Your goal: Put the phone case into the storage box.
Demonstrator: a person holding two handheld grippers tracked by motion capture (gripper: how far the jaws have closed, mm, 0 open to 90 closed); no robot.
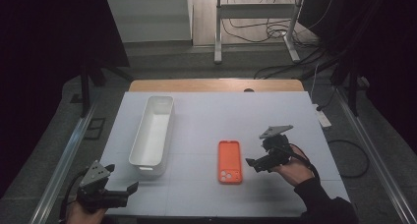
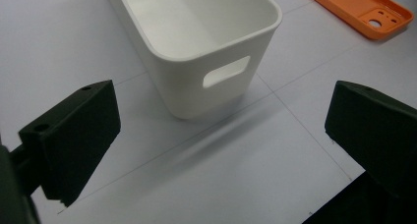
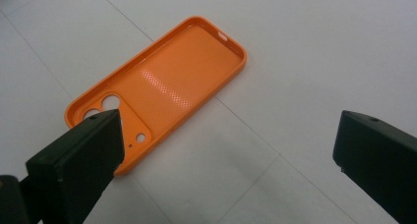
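Off at the near left corner of the table (image 1: 275, 106), my left gripper (image 1: 129, 188) hangs low over the white surface with its jaws spread wide and nothing between them. Through the left gripper view, the white bin (image 2: 206, 47) stands just ahead of my left fingers (image 2: 74, 135), its short end wall with the handle slot facing me, and it sits between the two fingertips' lines of sight without touching either. From the high view the bin is a long, narrow tub lying lengthwise away from me, upright, its inside bare as far as I can see.

Moving right, the orange phone case (image 1: 229, 161) lies flat on the table, open side up, its camera cutout at the end nearer me. It is well apart from the bin and far from my left fingers, though its corner shows at the upper right of the left gripper view (image 2: 359, 10).

Farther right, my right gripper (image 1: 250, 162) is held just beside the case's right edge, pointing left toward it. Its jaws are also wide apart and hold nothing. In the right gripper view the case (image 3: 162, 86) lies ahead, its camera end just beyond my left-hand finger (image 3: 78, 155), while the other finger stands over bare table; I cannot tell whether that fingertip touches the case.
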